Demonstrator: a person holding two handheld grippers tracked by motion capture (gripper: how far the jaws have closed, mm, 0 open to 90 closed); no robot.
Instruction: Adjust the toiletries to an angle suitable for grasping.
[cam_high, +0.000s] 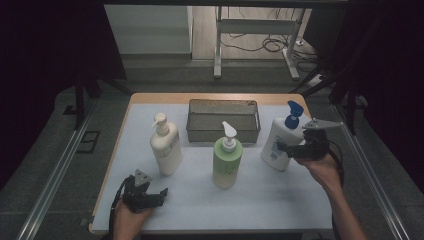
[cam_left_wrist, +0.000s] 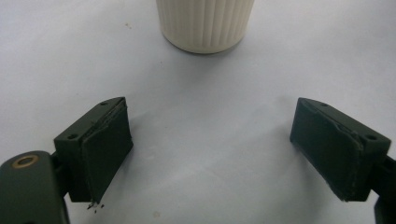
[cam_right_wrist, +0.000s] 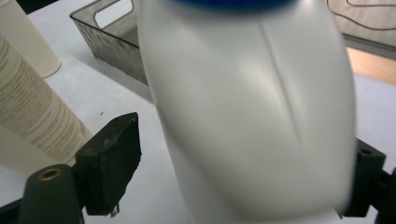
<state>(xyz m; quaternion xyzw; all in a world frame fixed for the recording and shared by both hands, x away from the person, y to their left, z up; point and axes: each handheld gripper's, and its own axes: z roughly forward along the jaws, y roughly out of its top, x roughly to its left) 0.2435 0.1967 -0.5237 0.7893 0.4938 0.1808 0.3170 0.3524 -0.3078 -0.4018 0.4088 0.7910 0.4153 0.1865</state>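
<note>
While left gripper (cam_high: 159, 194) jaws gape empty, right gripper (cam_high: 283, 148) jaws straddle white bottle (cam_high: 276, 142), grip unclear.

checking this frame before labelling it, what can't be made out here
- Right gripper grip: in the right gripper view the blue-capped white bottle sits between the jaws, blurred, covering the right jaw; contact unclear.
- Label text on the green bottle and cream bottle: too small in the high view.
- Grey basket floor: too dim in the high view.
- Cream bottle's top: cut off by the left gripper view's edge.
</note>
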